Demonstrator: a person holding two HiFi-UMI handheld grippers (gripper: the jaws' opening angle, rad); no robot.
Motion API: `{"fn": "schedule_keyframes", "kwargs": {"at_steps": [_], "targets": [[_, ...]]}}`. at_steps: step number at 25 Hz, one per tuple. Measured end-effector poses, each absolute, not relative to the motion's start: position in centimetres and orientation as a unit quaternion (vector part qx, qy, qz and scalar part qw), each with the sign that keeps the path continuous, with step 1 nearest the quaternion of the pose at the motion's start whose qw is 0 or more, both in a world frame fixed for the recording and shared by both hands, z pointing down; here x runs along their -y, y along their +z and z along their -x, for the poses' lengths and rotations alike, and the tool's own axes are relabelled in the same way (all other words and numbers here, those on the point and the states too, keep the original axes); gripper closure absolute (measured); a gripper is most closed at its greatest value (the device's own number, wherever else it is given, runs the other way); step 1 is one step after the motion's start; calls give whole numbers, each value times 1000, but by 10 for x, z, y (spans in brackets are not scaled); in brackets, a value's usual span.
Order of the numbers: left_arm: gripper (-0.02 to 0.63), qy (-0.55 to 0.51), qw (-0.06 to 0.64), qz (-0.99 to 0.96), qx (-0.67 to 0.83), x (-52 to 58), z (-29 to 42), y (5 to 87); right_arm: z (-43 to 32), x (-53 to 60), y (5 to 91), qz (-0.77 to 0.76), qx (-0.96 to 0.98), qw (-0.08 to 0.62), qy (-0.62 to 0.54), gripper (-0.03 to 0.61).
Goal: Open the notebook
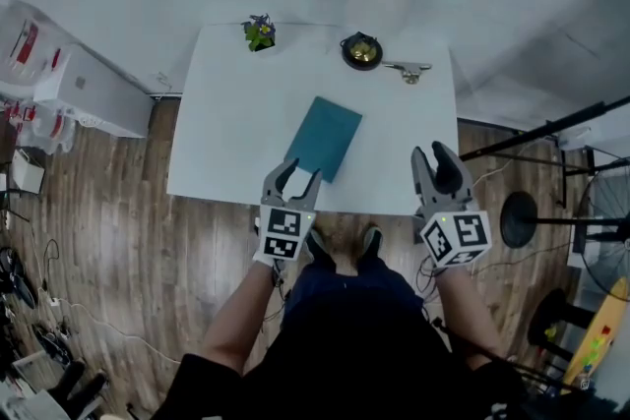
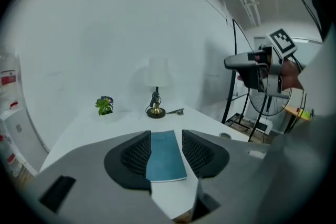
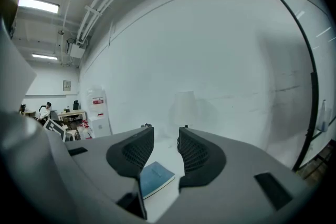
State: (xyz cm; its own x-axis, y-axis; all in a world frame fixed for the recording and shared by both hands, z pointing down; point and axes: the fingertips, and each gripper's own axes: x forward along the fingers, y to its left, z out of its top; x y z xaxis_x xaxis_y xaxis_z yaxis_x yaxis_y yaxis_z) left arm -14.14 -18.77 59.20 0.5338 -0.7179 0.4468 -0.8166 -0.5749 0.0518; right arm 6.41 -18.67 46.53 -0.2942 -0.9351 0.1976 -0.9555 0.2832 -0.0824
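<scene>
Notebook (image 1: 324, 138) is lying closed on the table (image 1: 226, 113); I'm holding left tongs (image 1: 298, 176) and right tongs (image 1: 431, 160) parted, empty. A shallow nip could skid it off.

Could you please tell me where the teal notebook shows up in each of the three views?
Head view: the notebook lies closed and slanted near the middle of the table.
Left gripper view: low centre, flat on the table.
Right gripper view: near the bottom, slightly left of centre.
Shared landmark: the white table beneath it shows in all three views.
</scene>
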Motion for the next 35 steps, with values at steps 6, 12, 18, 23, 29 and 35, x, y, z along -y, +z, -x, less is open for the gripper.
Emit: {"fn": "schedule_keyframes", "kwargs": {"at_steps": [6,12,18,23,29,35], "targets": [[433,267,136,-856,421,196,112,654,-80,212,472,-588,801,41,105,431],[436,324,147,-841,407,207,72,697,-123,232,484,-587,799,27,124,445],[434,394,121,-807,422,214,53,739,-170,236,511,-594,788,31,157,456],[434,441,104,-783,427,218,38,764,-202,238,524,-595,784,39,172,471],[459,493,97,-737,453,220,46,785,-234,246,521,-598,783,40,165,482],[489,516,109,-721,450,219,43,794,-238,250,523,-582,795,42,166,531]]}}
